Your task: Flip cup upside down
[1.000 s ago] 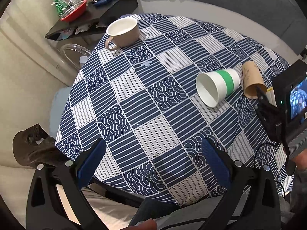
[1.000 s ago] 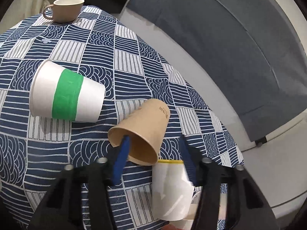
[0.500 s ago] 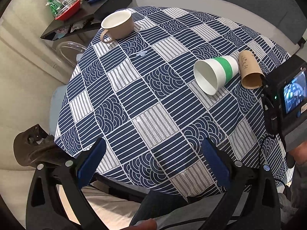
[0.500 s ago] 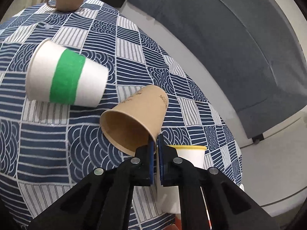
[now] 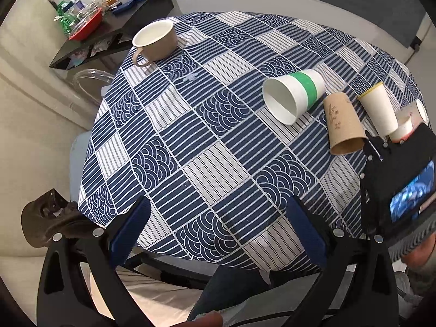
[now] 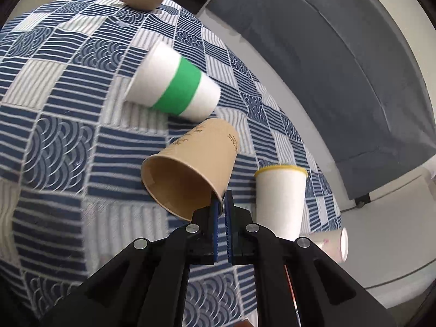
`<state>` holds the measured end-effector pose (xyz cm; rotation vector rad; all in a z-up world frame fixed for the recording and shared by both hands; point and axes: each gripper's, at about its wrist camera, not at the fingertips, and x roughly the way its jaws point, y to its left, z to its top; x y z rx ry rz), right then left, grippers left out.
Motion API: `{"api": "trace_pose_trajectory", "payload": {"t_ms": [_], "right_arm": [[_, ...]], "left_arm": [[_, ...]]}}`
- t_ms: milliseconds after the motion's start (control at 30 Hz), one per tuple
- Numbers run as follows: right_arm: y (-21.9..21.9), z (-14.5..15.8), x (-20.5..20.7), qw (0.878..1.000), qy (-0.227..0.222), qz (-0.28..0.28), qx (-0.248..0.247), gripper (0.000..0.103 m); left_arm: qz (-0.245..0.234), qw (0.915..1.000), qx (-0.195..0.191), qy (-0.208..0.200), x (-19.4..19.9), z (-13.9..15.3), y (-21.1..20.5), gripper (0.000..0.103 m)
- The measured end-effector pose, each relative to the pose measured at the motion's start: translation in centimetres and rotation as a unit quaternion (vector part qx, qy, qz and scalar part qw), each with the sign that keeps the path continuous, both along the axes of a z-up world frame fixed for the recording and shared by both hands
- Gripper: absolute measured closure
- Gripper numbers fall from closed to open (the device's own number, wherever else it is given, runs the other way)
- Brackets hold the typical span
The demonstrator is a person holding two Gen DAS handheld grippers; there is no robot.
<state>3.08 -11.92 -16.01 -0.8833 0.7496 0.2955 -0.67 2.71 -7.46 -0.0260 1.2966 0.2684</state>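
Right claw pinches the brown paper cup by its thin rim; it could crumple or slip. Left claw gapes idle.

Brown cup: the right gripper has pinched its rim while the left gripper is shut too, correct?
Not quite. The left gripper is open and holds nothing, as the left wrist view shows. The right gripper does pinch the rim of the brown cup.

Print on the brown cup is illegible.
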Motion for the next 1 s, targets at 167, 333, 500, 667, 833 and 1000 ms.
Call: {"api": "trace_pose_trajectory", "payload": {"t_ms": [167,333,500,667,833,1000], "right_arm": [[-0.1,0.1,-2.1,1.000,-0.005,-0.001,-0.006,0.099],[-0.3,0.0,-4.2,1.000,-0.009,-0.005,-0.015,0.099],[-0.5,-0.2,-5.1,1.000,-0.012,-0.013,-0.023,0.094],[-1.4,0.6,-5.4,0.999,-0.027,-0.035,-0.017,0.047],[-2.6,2.3,-5.6,0.997,-0.065,-0.050,-0.016,0.016],[-4.1,4.3,-5.1,0.993,-0.086,-0.080,-0.015,0.012]], "left_arm": [[-0.025,0.9997,-0.003,-0.002,-0.1,0.0,-0.7,0.006],[-0.047,0.9988,-0.009,-0.003,0.1,-0.1,-1.3,0.006],[-0.061,0.9980,-0.015,-0.004,0.4,-0.2,-1.5,0.006],[-0.071,0.9970,-0.028,-0.010,1.3,-0.2,-1.7,0.006],[-0.072,0.9957,-0.054,-0.021,3.3,-0.4,-2.2,0.006],[-0.075,0.9921,-0.098,-0.024,5.6,-0.7,-3.7,0.006]]}}
